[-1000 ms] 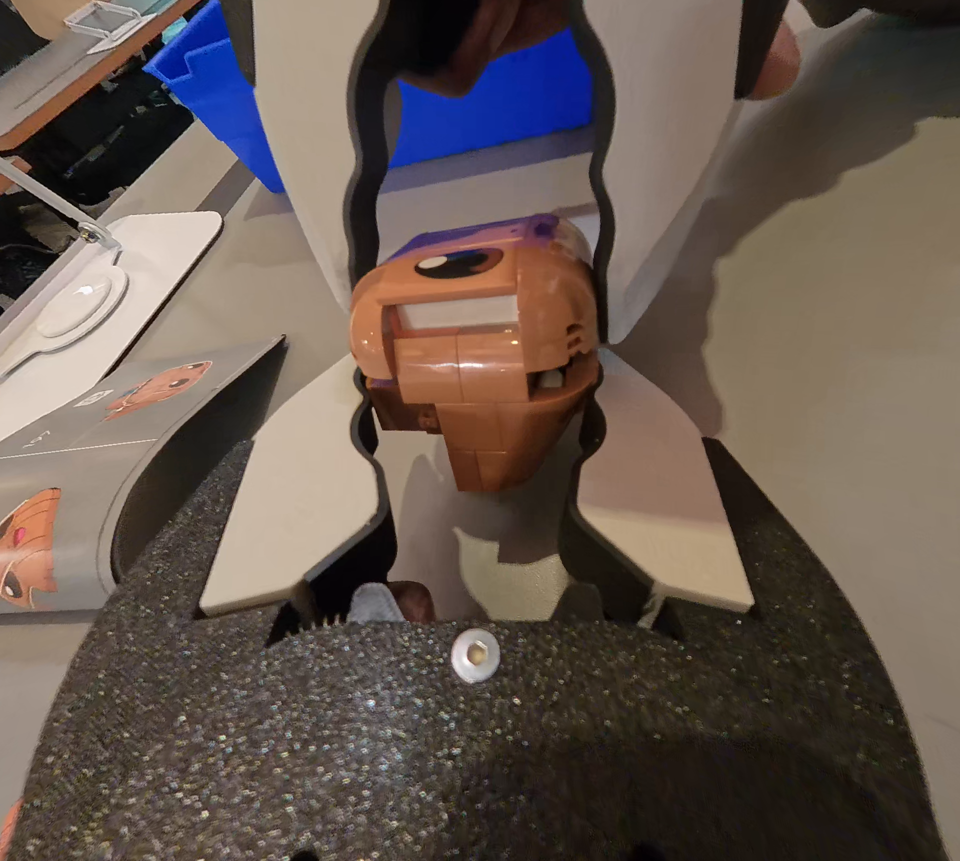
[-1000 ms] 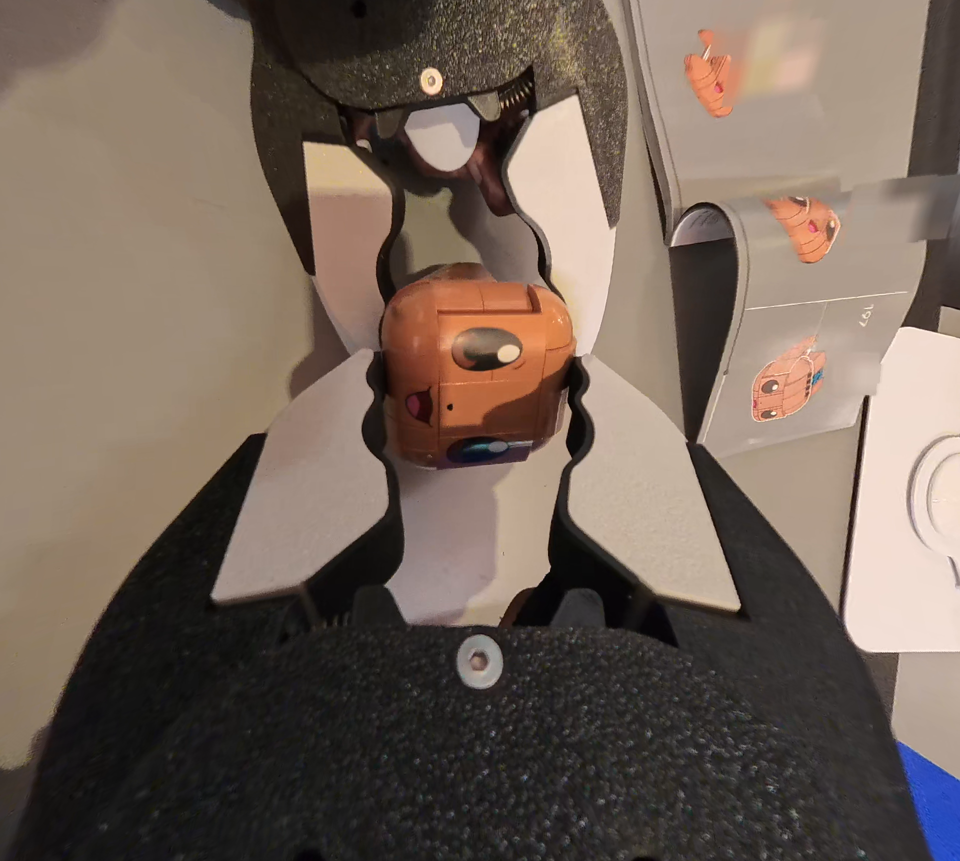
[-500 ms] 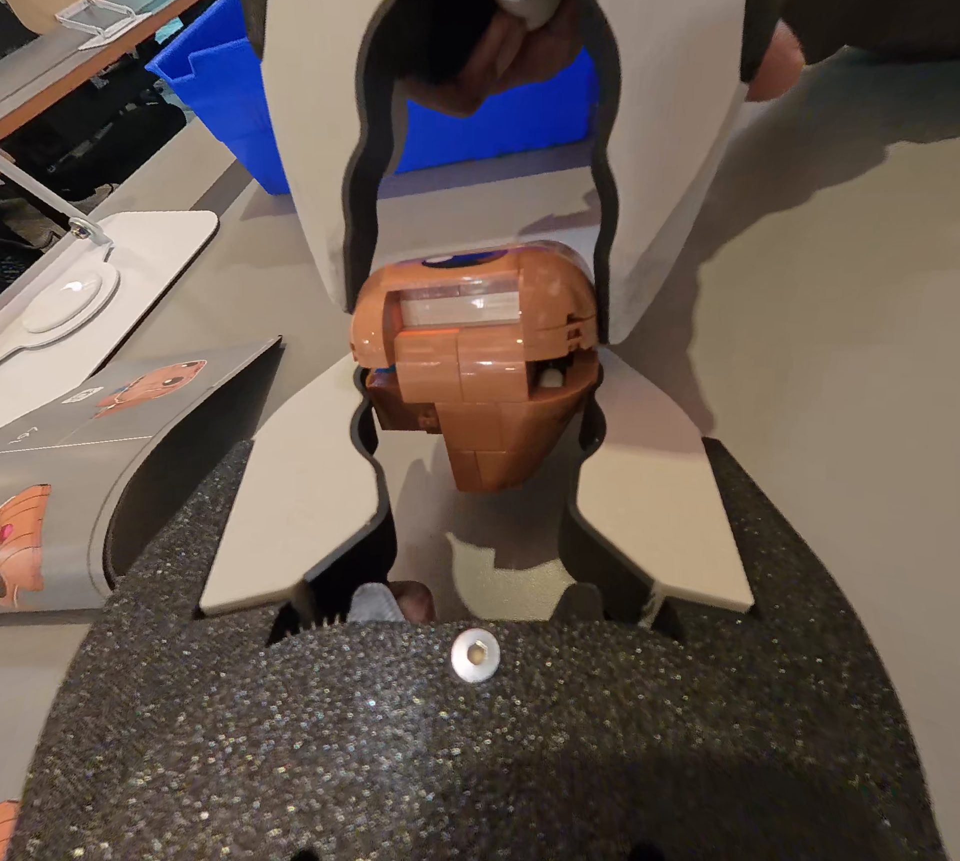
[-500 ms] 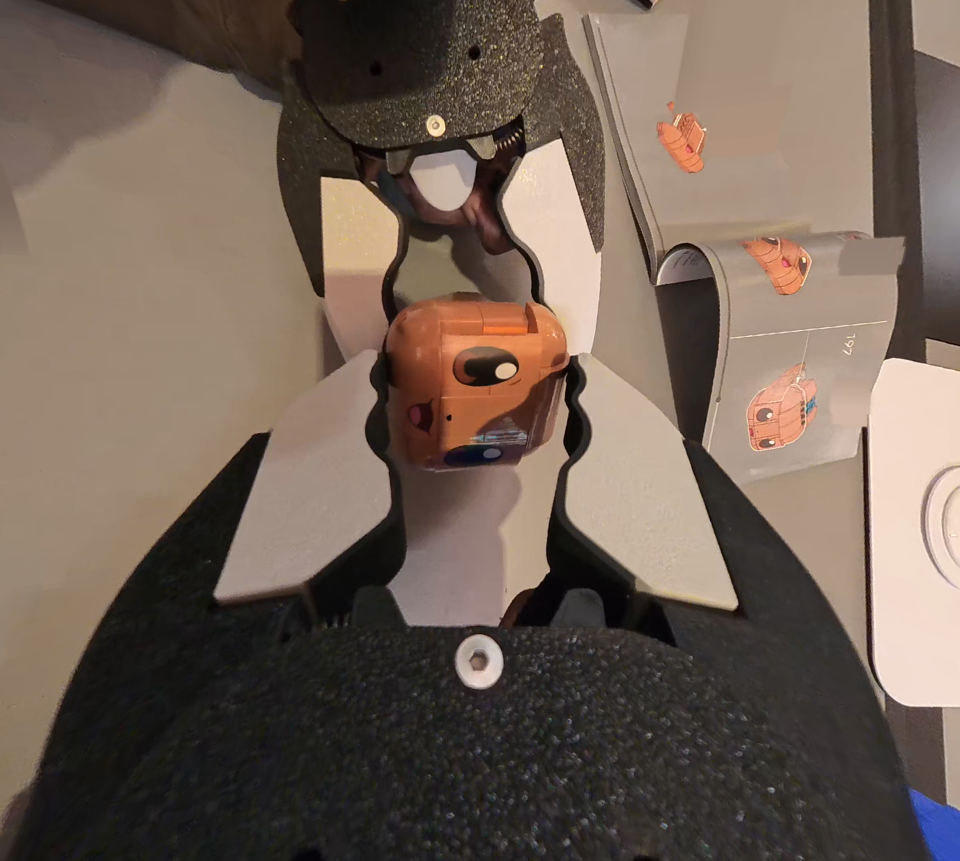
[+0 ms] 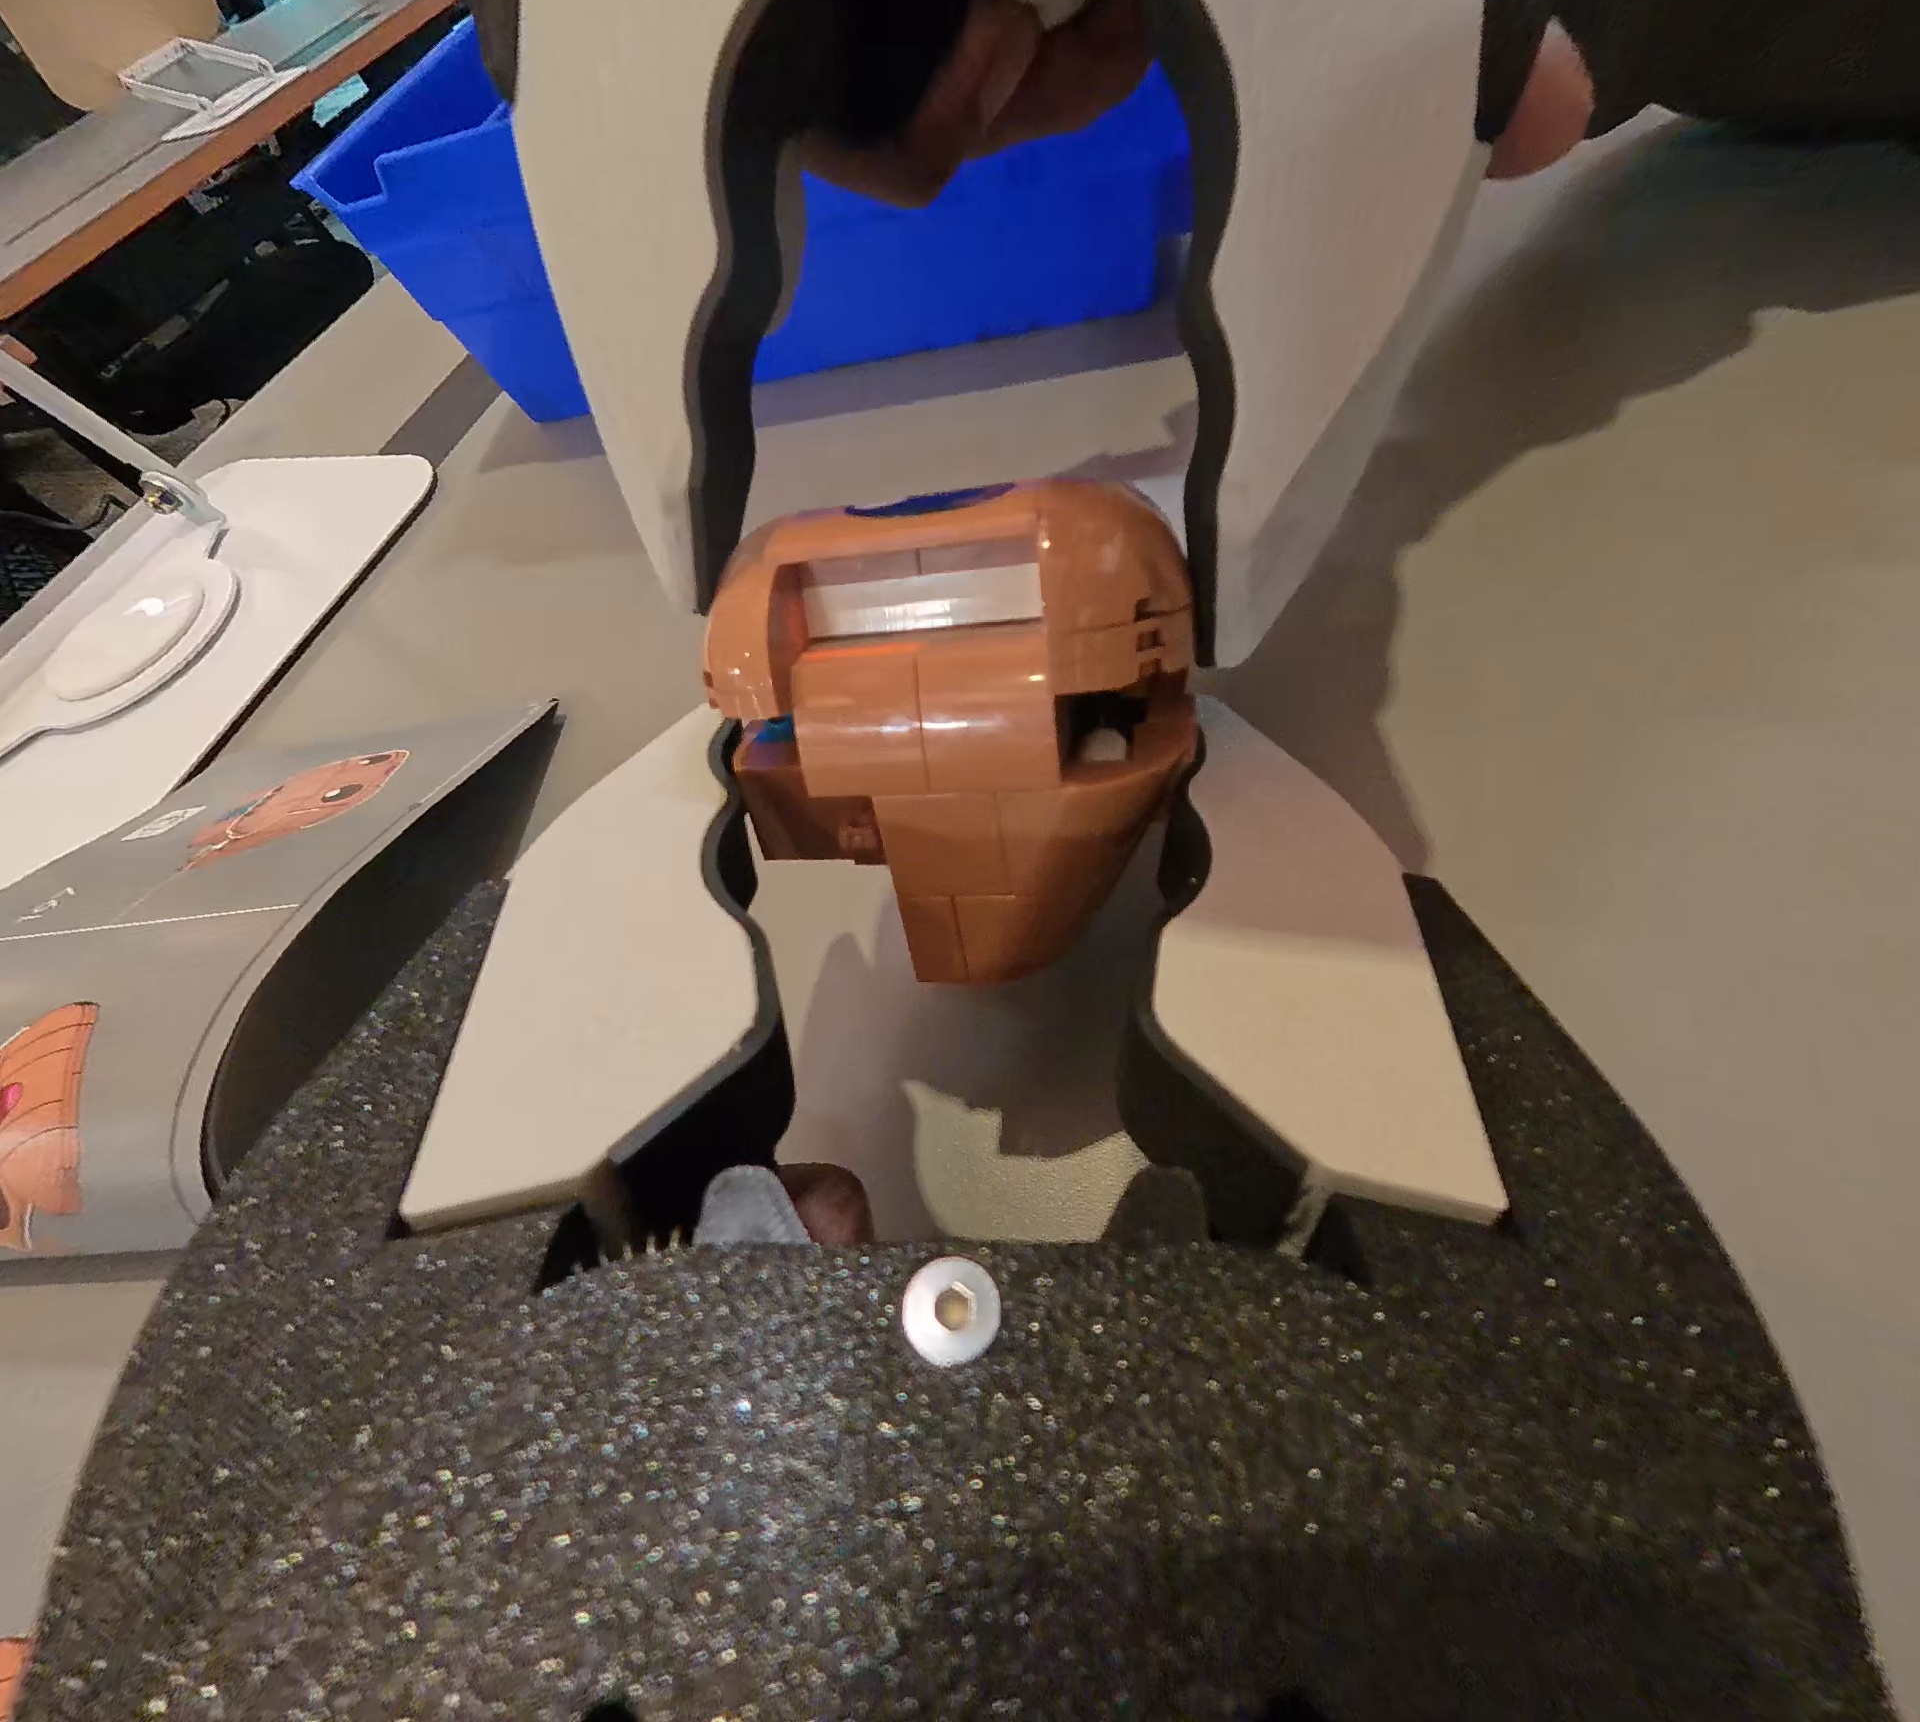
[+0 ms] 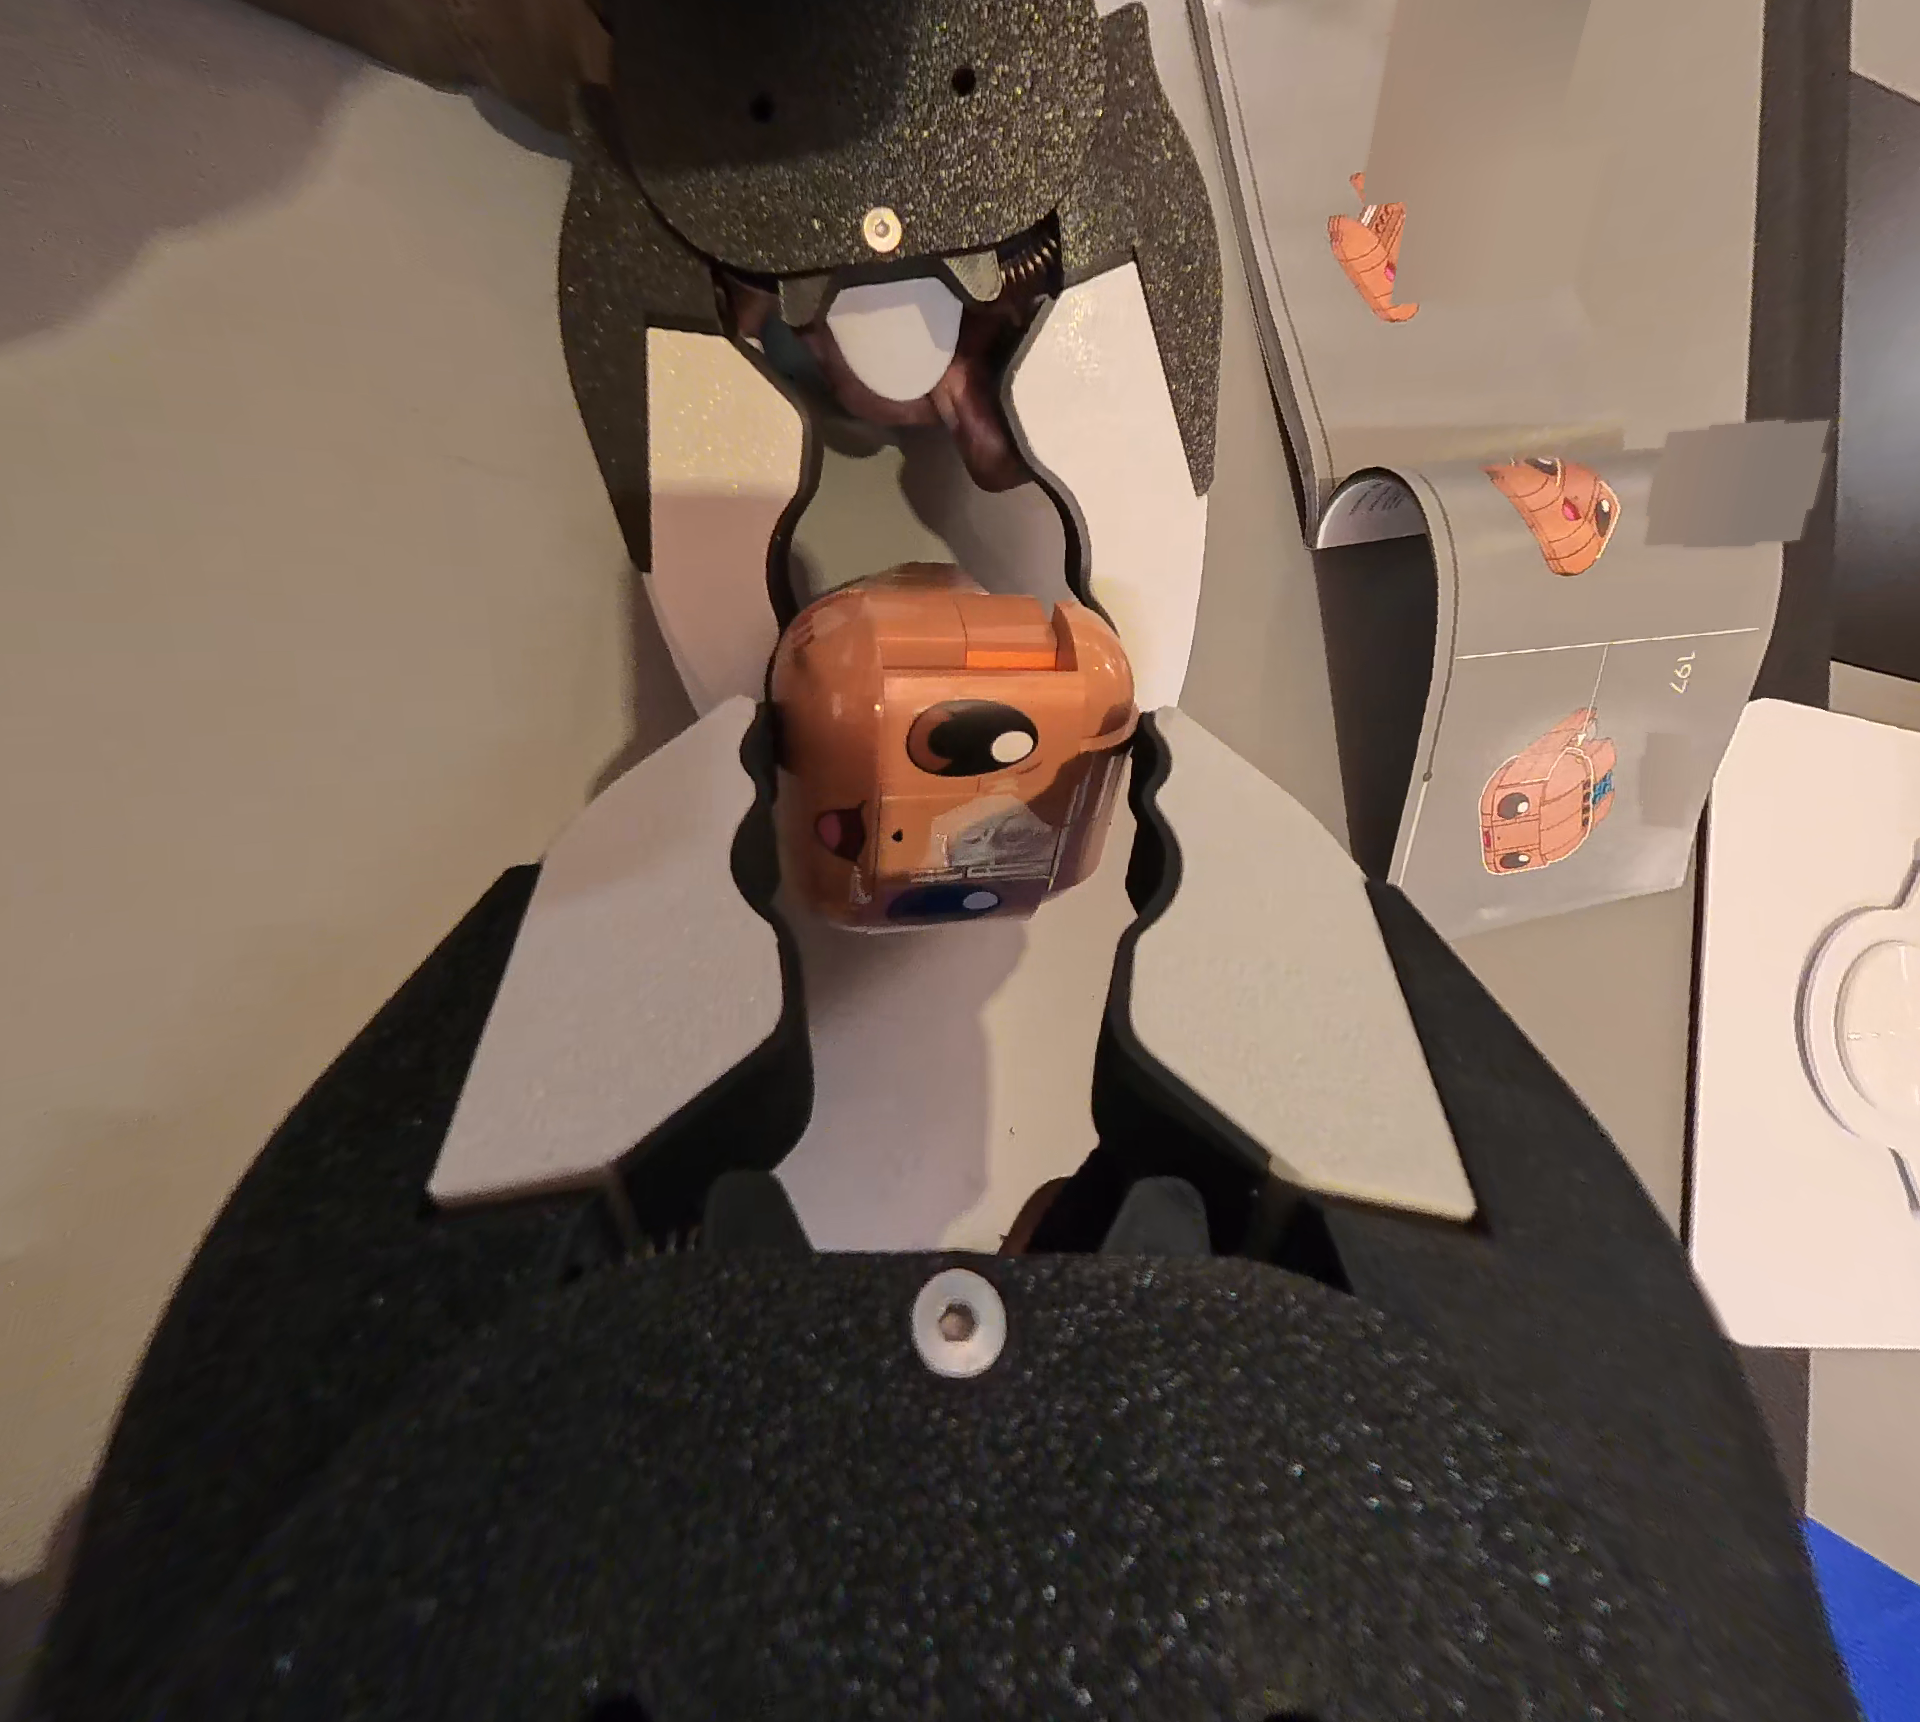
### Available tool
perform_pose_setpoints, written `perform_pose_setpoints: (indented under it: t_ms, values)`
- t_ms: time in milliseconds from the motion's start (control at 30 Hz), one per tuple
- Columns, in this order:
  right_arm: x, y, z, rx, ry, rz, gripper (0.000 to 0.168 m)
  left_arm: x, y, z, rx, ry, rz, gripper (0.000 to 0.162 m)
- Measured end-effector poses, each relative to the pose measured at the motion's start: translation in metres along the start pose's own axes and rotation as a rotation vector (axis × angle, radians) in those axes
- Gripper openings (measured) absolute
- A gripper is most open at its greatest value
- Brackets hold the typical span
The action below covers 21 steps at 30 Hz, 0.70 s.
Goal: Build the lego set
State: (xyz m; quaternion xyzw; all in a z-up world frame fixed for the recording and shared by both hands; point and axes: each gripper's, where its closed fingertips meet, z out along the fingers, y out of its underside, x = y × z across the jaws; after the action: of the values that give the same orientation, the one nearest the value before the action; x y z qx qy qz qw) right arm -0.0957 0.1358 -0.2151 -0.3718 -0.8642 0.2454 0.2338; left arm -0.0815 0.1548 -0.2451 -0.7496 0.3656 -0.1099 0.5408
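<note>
Brown lego model [image 5: 951,716] hangs above the counter [image 5: 1558,737], gripped from opposite ends by the left claw [image 5: 956,799] and right claw [image 6: 945,799], tips facing.

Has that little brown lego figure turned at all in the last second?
Yes. In the left wrist view the brown lego model has tipped away: its eye, earlier facing the camera, is now nearly hidden, while the blue bin behind stays put.

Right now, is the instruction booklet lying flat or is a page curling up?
Curling. The instruction booklet lies open on the table, but one page arches up in a loop instead of lying flat; the left wrist view shows the same bowed page.
</note>
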Motion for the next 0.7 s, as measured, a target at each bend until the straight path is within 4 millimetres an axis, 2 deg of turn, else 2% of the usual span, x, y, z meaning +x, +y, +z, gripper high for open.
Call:
perform_pose_setpoints:
  t_ms: [167,700]
  values:
    - [0.0007,-0.0006,-0.0038,-0.001,0.006,-0.001,0.065,-0.0004,-0.0015,-0.0004,0.007,0.0,-0.001,0.078]
    - [-0.0036,0.0062,0.0022,-0.086,0.021,-0.026,0.065,0.0025,0.004,0.0029,-0.031,-0.001,0.032,0.077]
